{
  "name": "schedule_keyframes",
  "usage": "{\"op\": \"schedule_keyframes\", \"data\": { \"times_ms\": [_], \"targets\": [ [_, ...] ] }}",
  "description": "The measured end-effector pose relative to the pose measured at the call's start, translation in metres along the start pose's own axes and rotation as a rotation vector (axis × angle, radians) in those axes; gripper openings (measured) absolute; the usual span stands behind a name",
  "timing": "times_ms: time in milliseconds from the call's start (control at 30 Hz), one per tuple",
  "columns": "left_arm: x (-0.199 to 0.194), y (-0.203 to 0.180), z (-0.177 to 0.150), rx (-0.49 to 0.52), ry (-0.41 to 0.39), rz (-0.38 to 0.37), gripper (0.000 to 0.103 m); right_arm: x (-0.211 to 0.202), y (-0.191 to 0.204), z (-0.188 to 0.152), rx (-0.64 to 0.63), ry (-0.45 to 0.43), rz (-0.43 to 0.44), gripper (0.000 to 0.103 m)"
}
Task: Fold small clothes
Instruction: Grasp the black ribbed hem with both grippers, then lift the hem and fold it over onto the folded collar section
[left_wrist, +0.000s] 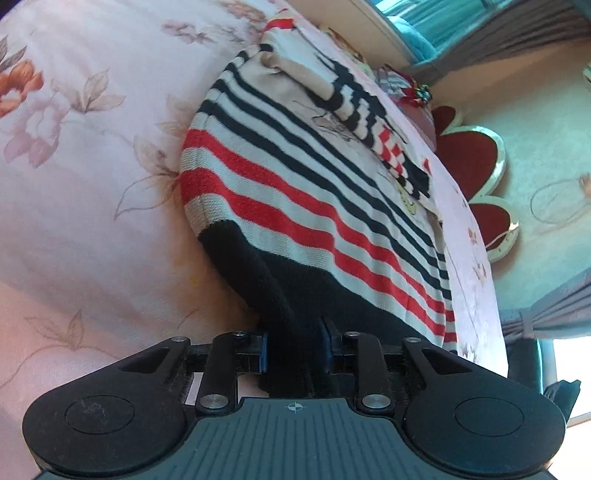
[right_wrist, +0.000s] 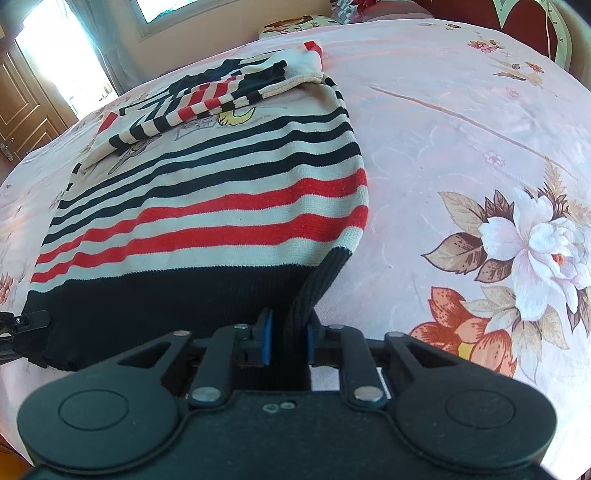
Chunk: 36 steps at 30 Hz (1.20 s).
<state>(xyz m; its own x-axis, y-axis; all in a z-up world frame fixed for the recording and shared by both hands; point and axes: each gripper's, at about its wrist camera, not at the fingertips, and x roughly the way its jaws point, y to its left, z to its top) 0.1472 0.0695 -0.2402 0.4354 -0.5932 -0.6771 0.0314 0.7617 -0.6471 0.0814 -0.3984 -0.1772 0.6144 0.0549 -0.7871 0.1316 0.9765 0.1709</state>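
A small knitted sweater with black, red and cream stripes lies flat on the bed, its sleeves folded across the chest. Its wide black hem is nearest to me. My left gripper is shut on one corner of that hem, and the black rib bunches between the blue pads. My right gripper is shut on the other corner, where a strip of hem rises into the jaws. At the left edge of the right wrist view a black finger of the left gripper shows at the hem.
The pink floral bedsheet spreads wide on all sides of the sweater. Red flower-shaped cushions and a tied grey curtain lie past the bed's edge. A wooden door and a bright window stand beyond the far side.
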Motion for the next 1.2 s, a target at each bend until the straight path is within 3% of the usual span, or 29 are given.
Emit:
{"op": "schedule_keyframes", "data": {
  "times_ms": [33, 200, 333, 533, 667, 800, 933, 1133, 1200],
  "targets": [
    [-0.002, -0.008, 0.002, 0.046, -0.014, -0.016, 0.010, -0.002, 0.001, 0.001, -0.002, -0.004, 0.008, 0.007],
    [-0.011, -0.043, 0.033, 0.207, -0.092, -0.086, 0.010, -0.017, 0.000, 0.028, 0.060, -0.056, 0.134, 0.007],
    [-0.012, -0.059, 0.071, 0.252, -0.188, -0.119, 0.010, -0.025, 0.002, 0.068, 0.104, -0.149, 0.216, 0.007],
    [0.009, -0.088, 0.156, 0.312, -0.368, -0.137, 0.010, -0.005, -0.003, 0.157, 0.172, -0.293, 0.309, 0.007],
    [0.048, -0.100, 0.219, 0.312, -0.435, -0.112, 0.010, 0.031, -0.003, 0.225, 0.189, -0.353, 0.323, 0.007],
    [0.102, -0.098, 0.274, 0.280, -0.423, -0.051, 0.010, 0.087, -0.006, 0.283, 0.201, -0.341, 0.297, 0.007],
    [0.149, -0.089, 0.312, 0.240, -0.394, 0.012, 0.010, 0.143, -0.012, 0.315, 0.228, -0.282, 0.269, 0.006],
    [0.200, -0.072, 0.328, 0.202, -0.306, 0.102, 0.010, 0.201, -0.023, 0.329, 0.244, -0.196, 0.220, 0.007],
    [0.208, -0.068, 0.330, 0.193, -0.283, 0.112, 0.016, 0.210, -0.027, 0.332, 0.259, -0.184, 0.217, 0.015]
  ]
}}
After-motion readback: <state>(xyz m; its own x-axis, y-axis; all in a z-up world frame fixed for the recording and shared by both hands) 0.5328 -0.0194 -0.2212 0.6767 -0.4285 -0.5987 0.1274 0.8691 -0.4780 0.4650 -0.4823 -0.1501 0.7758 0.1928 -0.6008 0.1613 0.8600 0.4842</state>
